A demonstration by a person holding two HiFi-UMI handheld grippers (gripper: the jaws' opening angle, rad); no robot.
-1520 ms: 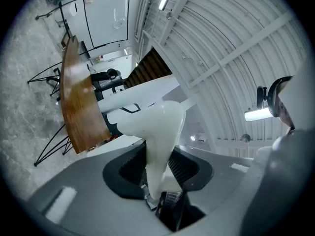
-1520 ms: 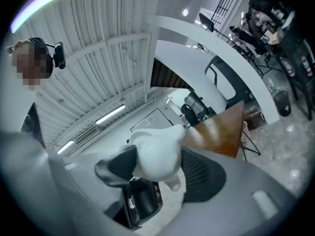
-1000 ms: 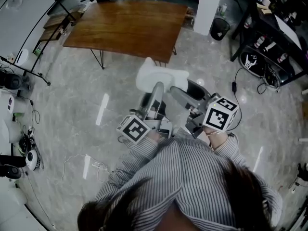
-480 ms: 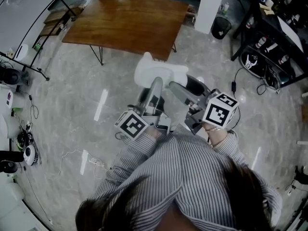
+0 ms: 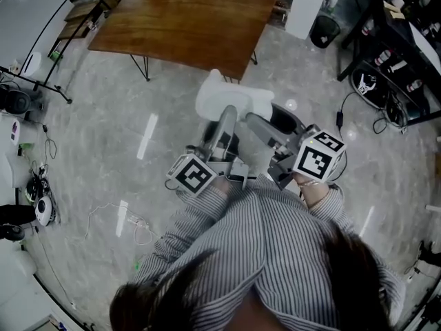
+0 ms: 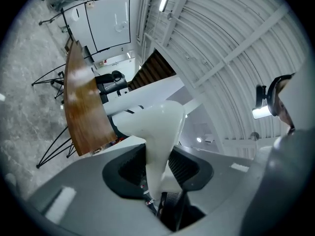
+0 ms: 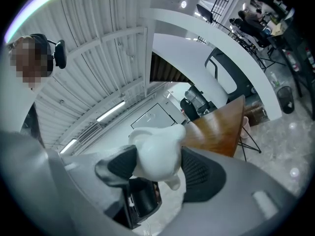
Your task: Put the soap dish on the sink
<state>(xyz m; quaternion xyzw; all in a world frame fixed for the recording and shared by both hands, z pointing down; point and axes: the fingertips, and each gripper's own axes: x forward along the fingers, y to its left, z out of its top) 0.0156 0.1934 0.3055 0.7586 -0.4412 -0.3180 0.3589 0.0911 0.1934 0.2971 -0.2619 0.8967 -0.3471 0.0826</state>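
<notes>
White and glossy, the soap dish (image 5: 231, 101) looks like glazed ceramic or hard plastic. I judge it stiff, fairly light and slippery against the pads, and likely to chip if it falls on the stone floor (image 5: 110, 150). The rim is the sensible place to grip, with one pair of jaws on each side so the dish cannot swing. That is how it is carried now.

The left gripper (image 5: 225, 118) has its jaws part-way closed on a thin wall of the dish. That wall stands edge-on between the two ribbed pads, and the wider body spreads out past the tips. The right gripper (image 5: 253, 124) has its jaws clamped on a thicker, rounded part that fills the gap between the pads and bulges just beyond them.

The dish therefore sits between the two sets of tips and a little ahead of them, held in the air over the floor. A wooden table (image 5: 186, 26) lies well beyond the jaws. No sink shows in any view, so the placing step is not yet at hand. When it comes, a gentle set-down and a slow release would suit such a smooth piece.
</notes>
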